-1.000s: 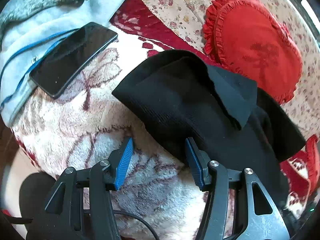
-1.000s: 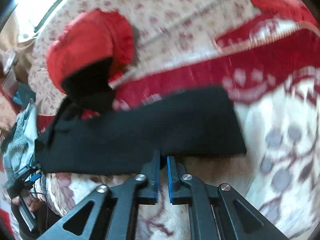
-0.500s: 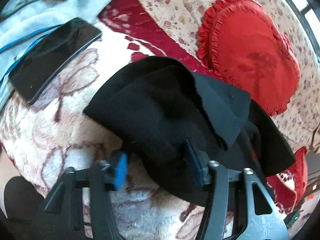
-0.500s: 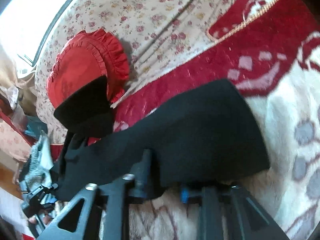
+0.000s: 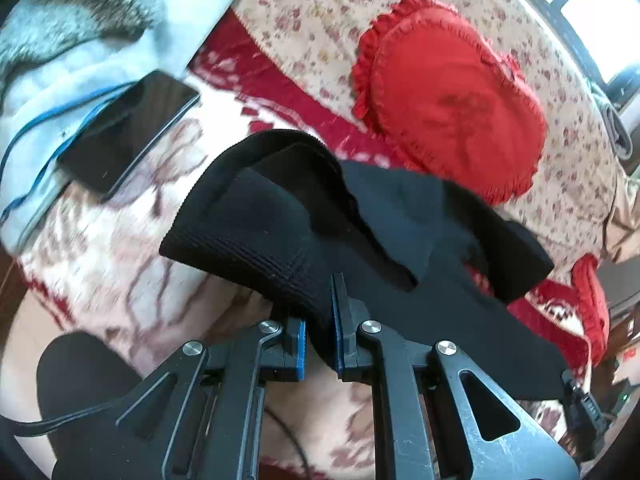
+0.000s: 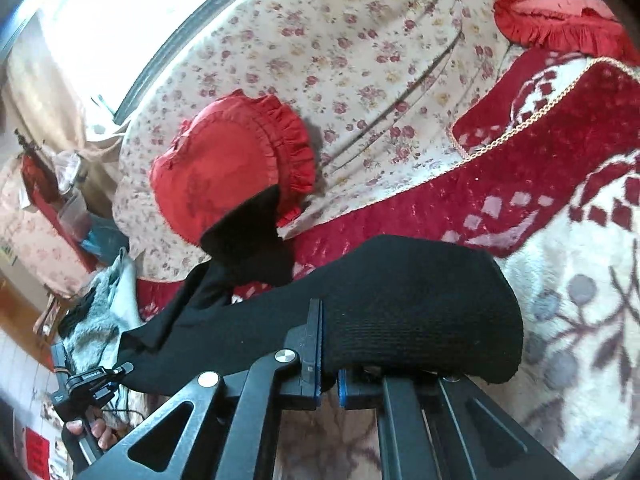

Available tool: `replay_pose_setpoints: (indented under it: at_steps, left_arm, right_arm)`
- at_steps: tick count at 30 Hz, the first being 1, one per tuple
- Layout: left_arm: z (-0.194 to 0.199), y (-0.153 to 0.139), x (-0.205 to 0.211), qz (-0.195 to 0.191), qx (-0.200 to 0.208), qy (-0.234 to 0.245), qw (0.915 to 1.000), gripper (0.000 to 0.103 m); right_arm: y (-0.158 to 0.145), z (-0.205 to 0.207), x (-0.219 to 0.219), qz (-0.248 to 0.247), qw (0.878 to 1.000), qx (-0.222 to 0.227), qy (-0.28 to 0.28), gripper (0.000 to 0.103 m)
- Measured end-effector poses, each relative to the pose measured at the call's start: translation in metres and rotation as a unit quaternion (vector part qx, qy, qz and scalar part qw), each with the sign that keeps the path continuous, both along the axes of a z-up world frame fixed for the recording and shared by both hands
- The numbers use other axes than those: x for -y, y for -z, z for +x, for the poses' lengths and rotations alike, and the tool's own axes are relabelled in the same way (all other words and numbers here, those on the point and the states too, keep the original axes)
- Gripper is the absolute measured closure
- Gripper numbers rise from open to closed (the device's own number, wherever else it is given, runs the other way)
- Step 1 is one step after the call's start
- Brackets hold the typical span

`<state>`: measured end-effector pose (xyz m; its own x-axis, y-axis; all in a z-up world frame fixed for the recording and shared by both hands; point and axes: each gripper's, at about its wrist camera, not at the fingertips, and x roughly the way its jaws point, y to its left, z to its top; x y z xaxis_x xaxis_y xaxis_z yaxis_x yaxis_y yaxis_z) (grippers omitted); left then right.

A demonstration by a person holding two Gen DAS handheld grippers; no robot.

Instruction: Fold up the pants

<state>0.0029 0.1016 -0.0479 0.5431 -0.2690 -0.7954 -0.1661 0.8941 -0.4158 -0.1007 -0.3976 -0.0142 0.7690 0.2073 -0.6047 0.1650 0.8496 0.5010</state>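
Black knit pants (image 5: 288, 232) lie across a cream and red flowered blanket (image 5: 120, 248). My left gripper (image 5: 319, 332) is shut on the near edge of their ribbed waistband, which lifts off the blanket and drapes over the blue pads. The rest of the garment runs away to the right, crumpled. In the right wrist view the pants (image 6: 420, 304) stretch leftward from a ribbed leg end. My right gripper (image 6: 328, 360) is shut on that end's near edge, and the cloth hides the right finger. The other gripper (image 6: 90, 384) shows far left with a hand below it.
A black phone (image 5: 128, 136) with a blue cable rests on a pale grey garment (image 5: 72, 60) at the left. A red frilled heart cushion (image 5: 452, 96) leans on the floral sofa back (image 6: 320, 40); one pant leg laps onto it. A second red cushion (image 6: 560, 20) sits far right.
The left jaws went from wide open beside the waistband to shut on its edge and raised it. The right gripper has lifted its end of the pants higher off the blanket.
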Motion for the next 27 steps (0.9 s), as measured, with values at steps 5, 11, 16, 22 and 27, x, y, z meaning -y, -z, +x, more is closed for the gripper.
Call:
replay_pose_setpoints:
  at_steps: [5,11,16,22,27]
  left_arm:
    - [-0.007,0.033,-0.004,0.008,-0.049,0.013,0.9987,0.091]
    - [-0.023,-0.004,-0.013,0.059,-0.037,0.022,0.9973,0.081]
    - [-0.037,-0.033,-0.007,0.12,-0.002,0.032,0.9923,0.079]
    - [-0.017,-0.023,0.016,0.065,-0.013,0.057,0.9961,0.065]
    - [0.014,-0.005,0.025,0.026,-0.028,0.04,0.9985,0.065]
  right_arm:
    - [0.052,0.012,-0.002,-0.032,0.99,-0.134,-0.016,0.093]
    - [0.032,0.001,0.005,-0.095,0.987,-0.129,0.017,0.066]
    - [-0.014,0.008,-0.019,-0.096,0.992,-0.063,-0.052,0.065]
    - [-0.007,0.066,-0.09,0.009,0.984,-0.02,-0.176,0.065]
    - [-0.005,0.114,-0.161,0.017,0.973,-0.019,-0.231,0.065]
